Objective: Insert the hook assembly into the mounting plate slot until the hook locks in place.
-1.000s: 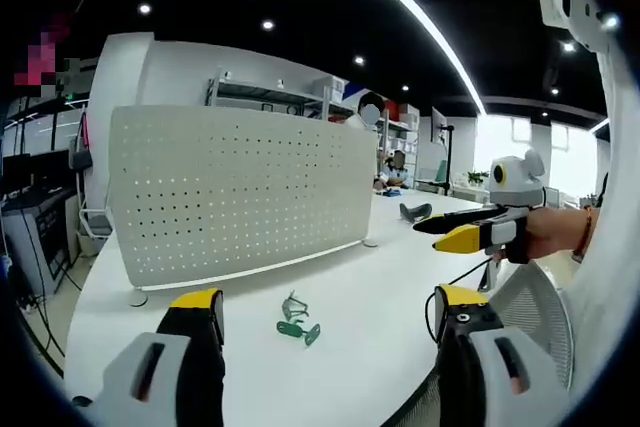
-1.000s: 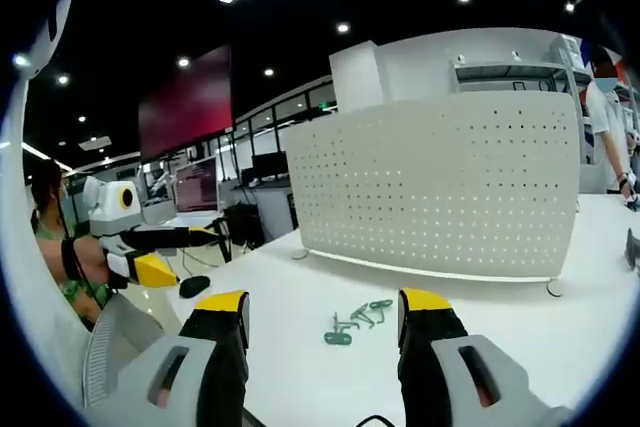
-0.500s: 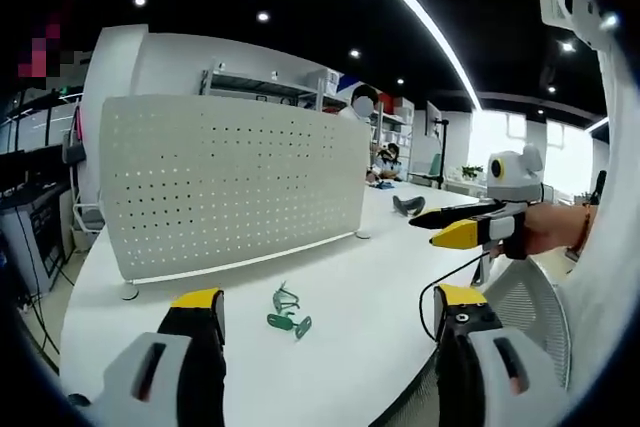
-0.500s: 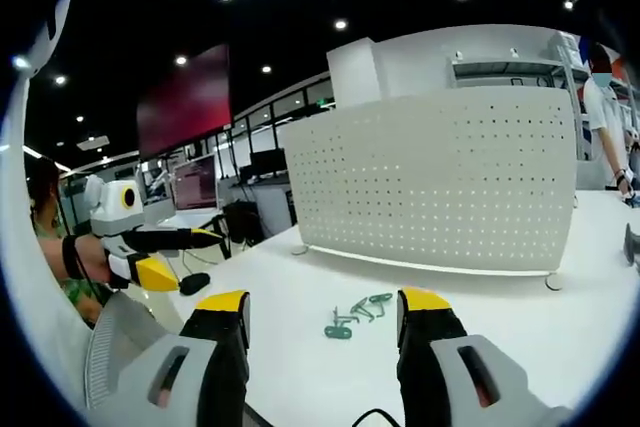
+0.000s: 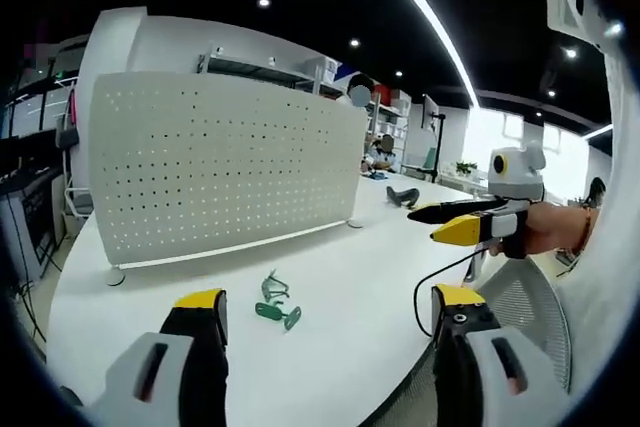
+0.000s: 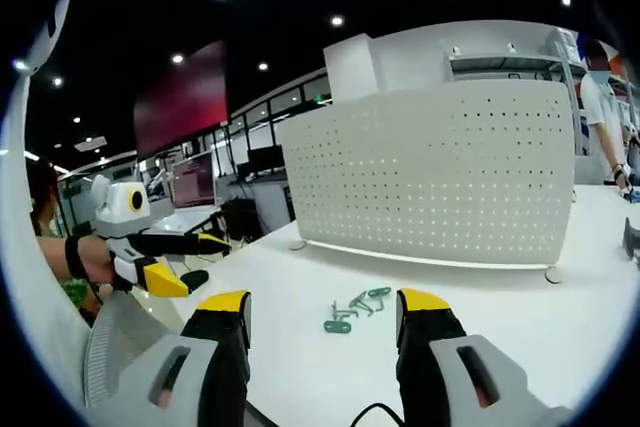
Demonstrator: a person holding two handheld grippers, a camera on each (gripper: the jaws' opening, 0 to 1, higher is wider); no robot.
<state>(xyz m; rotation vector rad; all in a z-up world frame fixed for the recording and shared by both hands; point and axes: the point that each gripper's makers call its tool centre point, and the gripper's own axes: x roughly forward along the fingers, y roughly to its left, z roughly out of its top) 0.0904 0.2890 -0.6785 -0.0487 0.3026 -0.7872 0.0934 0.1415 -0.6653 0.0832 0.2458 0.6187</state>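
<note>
Two wide, empty tools (image 5: 325, 312) (image 6: 322, 312); green hook assembly (image 6: 355, 308) small, blurred before the mounting plate (image 6: 440, 182).

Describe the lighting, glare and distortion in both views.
Left gripper view: ceiling strip light glares, bright windows blow out at right, fisheye bows the pegboard. Right gripper view: even light, backlit holes glow in the pegboard, green hooks stay sharp with faint shadows.
</note>
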